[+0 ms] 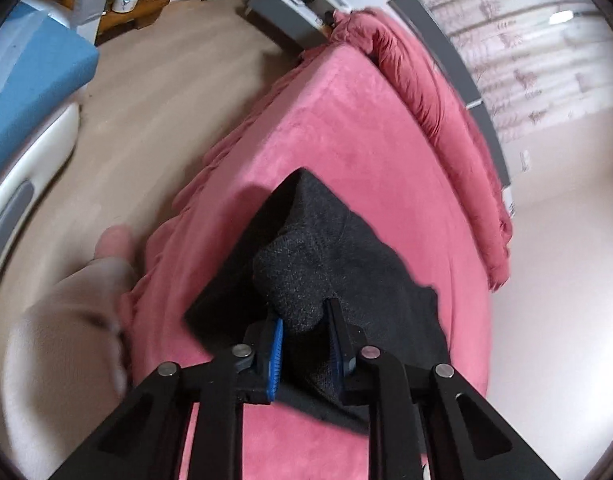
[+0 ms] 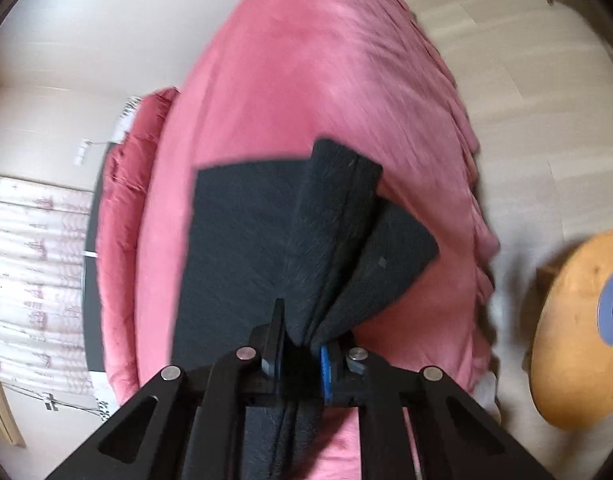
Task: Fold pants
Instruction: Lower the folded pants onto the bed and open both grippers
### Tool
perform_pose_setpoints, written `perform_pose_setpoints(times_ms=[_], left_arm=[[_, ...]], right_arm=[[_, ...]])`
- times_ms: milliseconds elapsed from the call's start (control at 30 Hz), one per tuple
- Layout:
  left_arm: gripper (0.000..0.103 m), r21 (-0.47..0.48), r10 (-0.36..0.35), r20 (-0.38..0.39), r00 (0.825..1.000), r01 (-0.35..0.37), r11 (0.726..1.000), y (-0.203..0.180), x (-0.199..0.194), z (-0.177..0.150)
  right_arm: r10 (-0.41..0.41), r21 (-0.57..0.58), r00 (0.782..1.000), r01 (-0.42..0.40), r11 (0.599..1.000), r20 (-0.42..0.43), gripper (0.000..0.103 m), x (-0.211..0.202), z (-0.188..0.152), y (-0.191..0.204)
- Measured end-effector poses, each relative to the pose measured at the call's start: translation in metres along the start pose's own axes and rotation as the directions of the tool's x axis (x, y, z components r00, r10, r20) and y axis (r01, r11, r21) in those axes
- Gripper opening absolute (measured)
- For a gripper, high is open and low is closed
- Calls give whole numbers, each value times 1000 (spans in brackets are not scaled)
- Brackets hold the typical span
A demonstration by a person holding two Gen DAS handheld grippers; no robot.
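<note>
The dark grey pants (image 1: 322, 240) lie partly folded on a pink bed cover (image 1: 346, 120). My left gripper (image 1: 306, 320) is shut on a bunched edge of the pants and holds it lifted above the bed. In the right wrist view the pants (image 2: 246, 240) spread flat over the pink cover (image 2: 306, 60), with a folded layer rising toward me. My right gripper (image 2: 302, 336) is shut on that raised fold of the pants. The blue pads (image 2: 326, 372) press the fabric.
A pink rolled duvet (image 1: 438, 108) lies along the bed's far side by the patterned curtain (image 1: 518, 52). A blue-topped furniture piece (image 1: 30, 80) stands left on the floor. A round wooden stool (image 2: 578, 332) stands right of the bed. My sleeve (image 1: 66, 320) shows at left.
</note>
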State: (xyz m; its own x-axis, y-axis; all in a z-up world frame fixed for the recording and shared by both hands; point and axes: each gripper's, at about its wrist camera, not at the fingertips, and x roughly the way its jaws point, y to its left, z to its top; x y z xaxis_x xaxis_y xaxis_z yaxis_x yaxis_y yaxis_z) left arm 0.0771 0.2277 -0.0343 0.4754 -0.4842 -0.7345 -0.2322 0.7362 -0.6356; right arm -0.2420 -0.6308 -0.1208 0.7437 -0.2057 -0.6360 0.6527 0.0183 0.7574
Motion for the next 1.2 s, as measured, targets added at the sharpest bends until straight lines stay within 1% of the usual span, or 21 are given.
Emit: perform_pose_setpoints(times_ms=[67, 100, 133, 167, 200, 267, 300, 333, 400, 467, 533, 567, 633, 700, 733, 800, 867, 933, 1067, 1167, 1200], left_arm=[[23, 68, 90, -18, 996, -89, 994, 1, 9, -8], [32, 109, 147, -25, 989, -144, 984, 1, 19, -12], [37, 147, 198, -14, 980, -194, 970, 0, 25, -16], [52, 175, 227, 20, 974, -227, 958, -1, 28, -22], [60, 178, 210, 49, 976, -215, 960, -3, 28, -27], [67, 159, 134, 51, 990, -140, 977, -6, 28, -32], [69, 154, 135, 52, 990, -141, 978, -6, 28, -33], [69, 153, 164, 70, 984, -174, 973, -8, 27, -35], [69, 176, 226, 151, 962, -251, 952, -16, 19, -36], [69, 180, 261, 252, 932, -310, 934, -24, 6, -40], [70, 194, 267, 332, 905, -342, 919, -33, -4, -43], [73, 214, 255, 358, 898, -345, 914, -41, -9, -47], [73, 259, 219, 368, 904, -326, 909, -52, -8, -52], [76, 321, 177, 349, 920, -295, 900, -68, -2, -59], [76, 347, 160, 320, 934, -273, 897, -78, 10, -56], [76, 397, 136, 261, 956, -234, 888, -95, 30, -63], [76, 434, 124, 229, 966, -215, 875, -109, 44, -71], [76, 469, 115, 200, 973, -198, 861, -125, 58, -80], [76, 543, 120, 154, 981, -186, 819, -149, 83, -96], [76, 574, 168, 123, 978, -209, 792, -153, 105, -102], [76, 576, 183, 94, 979, -204, 792, -150, 113, -102]], right_arm=[[-28, -53, 1000, 28, 998, -3, 12, 1, 1, 11], [-44, -68, 999, 43, 997, -9, 12, 5, 2, 12], [-43, -67, 999, 41, 997, -16, 12, 8, 2, 10], [-33, -60, 999, 31, 998, -28, 13, 12, 2, 7], [-24, -47, 999, 22, 999, -44, 17, 15, 3, 3], [-53, -31, 995, 50, 998, -82, 28, 21, 3, -6], [-60, -31, 994, 57, 998, -95, 35, 22, 2, -7], [-59, -34, 993, 56, 998, -101, 36, 22, 0, -10], [-34, -46, 995, 30, 998, -89, 42, 18, -2, -11], [-17, -41, 996, 13, 999, -84, 45, 13, -4, -16], [-14, -12, 998, 13, 1000, -66, 54, 4, -3, -28], [-15, 8, 999, 16, 1000, -45, 56, -2, -3, -33], [19, 52, 1000, -20, 998, 11, 68, -16, -5, -45], [58, 46, 998, -60, 997, 34, 68, -23, -5, -51], [69, 31, 997, -70, 997, 38, 69, -25, -5, -52], [66, 9, 998, -66, 998, 22, 69, -23, -5, -51], [48, 13, 999, -48, 999, -1, 69, -16, -6, -53], [52, 27, 999, -52, 998, 4, 69, -14, -6, -55], [70, -37, 991, -66, 997, 112, 69, -28, -6, -43], [84, -47, 992, -80, 996, 91, 68, -22, -4, -41], [89, -47, 994, -86, 995, 65, 63, -17, -3, -41]])
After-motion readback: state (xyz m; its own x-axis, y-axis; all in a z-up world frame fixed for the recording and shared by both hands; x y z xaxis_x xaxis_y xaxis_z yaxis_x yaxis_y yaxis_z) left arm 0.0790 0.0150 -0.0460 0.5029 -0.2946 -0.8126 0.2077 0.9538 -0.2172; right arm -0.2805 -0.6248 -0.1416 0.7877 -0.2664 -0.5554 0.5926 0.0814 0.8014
